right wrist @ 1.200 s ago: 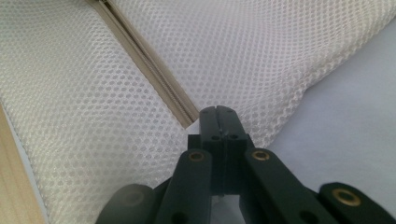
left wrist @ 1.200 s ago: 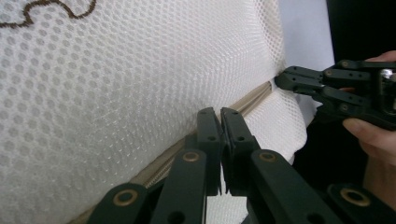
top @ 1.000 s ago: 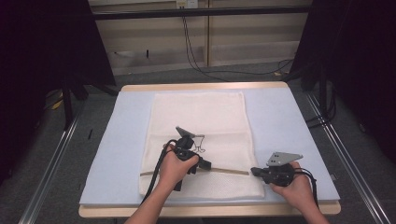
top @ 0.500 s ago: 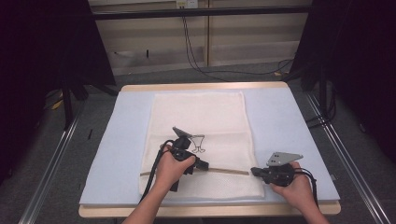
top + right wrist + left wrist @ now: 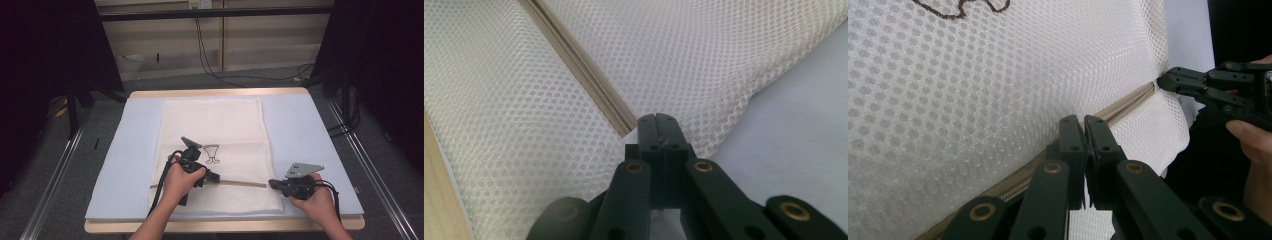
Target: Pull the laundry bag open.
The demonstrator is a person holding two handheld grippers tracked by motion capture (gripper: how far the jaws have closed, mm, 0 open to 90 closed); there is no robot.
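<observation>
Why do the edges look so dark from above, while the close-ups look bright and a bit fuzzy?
High view: light falls on the table and mesh bag; the surroundings stay black. Left gripper view: mesh is sharp, the near jaws soft, the right gripper dark. Right gripper view: even light, zipper crisp, no glare.

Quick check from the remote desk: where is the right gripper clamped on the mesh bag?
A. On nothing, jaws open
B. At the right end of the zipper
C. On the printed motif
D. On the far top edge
B: the right gripper is shut at the zipper's end, at the mesh bag's right edge.
</observation>
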